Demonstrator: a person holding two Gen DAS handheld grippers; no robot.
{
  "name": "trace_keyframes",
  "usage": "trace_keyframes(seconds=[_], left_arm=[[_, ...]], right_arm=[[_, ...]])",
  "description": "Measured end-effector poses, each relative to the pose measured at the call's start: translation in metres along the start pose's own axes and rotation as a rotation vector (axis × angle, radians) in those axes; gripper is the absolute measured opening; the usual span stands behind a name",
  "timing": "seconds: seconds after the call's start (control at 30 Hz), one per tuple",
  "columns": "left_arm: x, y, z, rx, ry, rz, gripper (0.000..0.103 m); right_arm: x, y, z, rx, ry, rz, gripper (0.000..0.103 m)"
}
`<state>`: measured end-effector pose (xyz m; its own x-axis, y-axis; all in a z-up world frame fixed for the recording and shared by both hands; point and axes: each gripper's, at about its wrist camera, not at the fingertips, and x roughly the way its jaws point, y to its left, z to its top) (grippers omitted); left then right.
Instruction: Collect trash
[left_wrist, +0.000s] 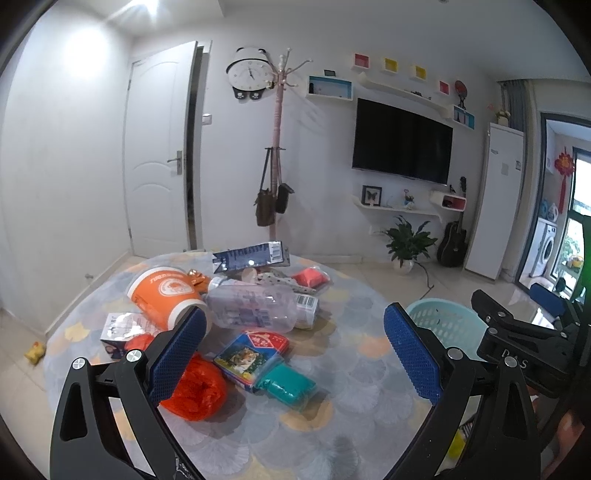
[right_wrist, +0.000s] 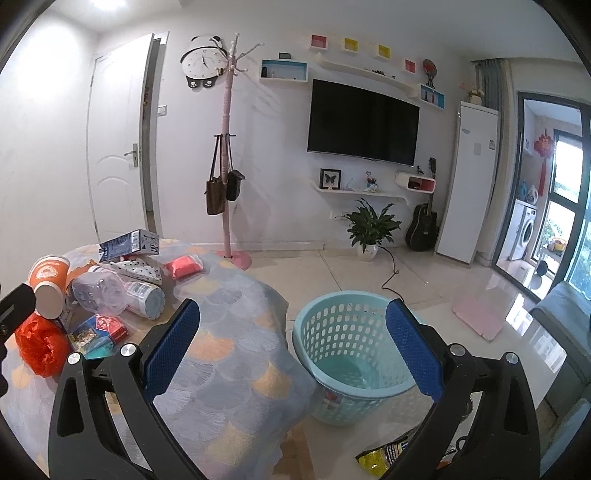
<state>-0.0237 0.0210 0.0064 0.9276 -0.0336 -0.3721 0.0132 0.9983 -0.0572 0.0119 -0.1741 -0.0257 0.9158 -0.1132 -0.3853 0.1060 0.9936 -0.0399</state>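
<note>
Trash lies heaped on a round table (left_wrist: 343, 398) with a scale-pattern cloth: an orange paper cup (left_wrist: 166, 295), a clear plastic bottle (left_wrist: 255, 306), an orange plastic bag (left_wrist: 199, 387), a colourful packet (left_wrist: 255, 350), a teal wad (left_wrist: 288, 386), a dark carton (left_wrist: 251, 254) and a red packet (left_wrist: 310, 277). My left gripper (left_wrist: 295, 350) is open above the packet, holding nothing. My right gripper (right_wrist: 291, 343) is open over the table edge (right_wrist: 243, 332) and a teal laundry-style basket (right_wrist: 351, 332) on the floor, which looks empty.
A small white box (left_wrist: 118, 328) sits at the table's left. A yellow wrapper (left_wrist: 35, 352) lies on the floor left of the table; another snack bag (right_wrist: 384, 454) lies by the basket. A pink coat stand (right_wrist: 225, 147), a potted plant (right_wrist: 369, 225) and a pink mat (right_wrist: 480, 317) are beyond.
</note>
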Motion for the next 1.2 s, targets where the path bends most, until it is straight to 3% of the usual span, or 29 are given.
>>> trace_keyframes(seconds=[0.2,0.47,0.6,0.8,1.03,1.2], left_arm=[[-0.005,0.021,0.002,-0.039,-0.009,0.023,0.094],[-0.013,0.117,0.011,-0.23,0.006,0.128,0.094],[0.0,0.143,0.003,-0.256,0.103,0.154,0.094],[0.039,0.153,-0.026,-0.295,0.279,0.053,0.093],[0.083,0.147,-0.052,-0.312,0.395,0.046,0.092],[0.104,0.149,-0.063,-0.322,0.451,0.061,0.079]], right_arm=[[-0.002,0.014,-0.001,-0.031,-0.007,0.048,0.095],[0.003,0.05,-0.007,-0.099,0.037,0.229,0.069],[0.014,0.079,-0.016,-0.123,0.094,0.378,0.068],[0.042,0.117,-0.038,-0.147,0.2,0.55,0.065],[0.063,0.134,-0.056,-0.185,0.282,0.604,0.065],[0.07,0.143,-0.057,-0.221,0.313,0.628,0.065]])
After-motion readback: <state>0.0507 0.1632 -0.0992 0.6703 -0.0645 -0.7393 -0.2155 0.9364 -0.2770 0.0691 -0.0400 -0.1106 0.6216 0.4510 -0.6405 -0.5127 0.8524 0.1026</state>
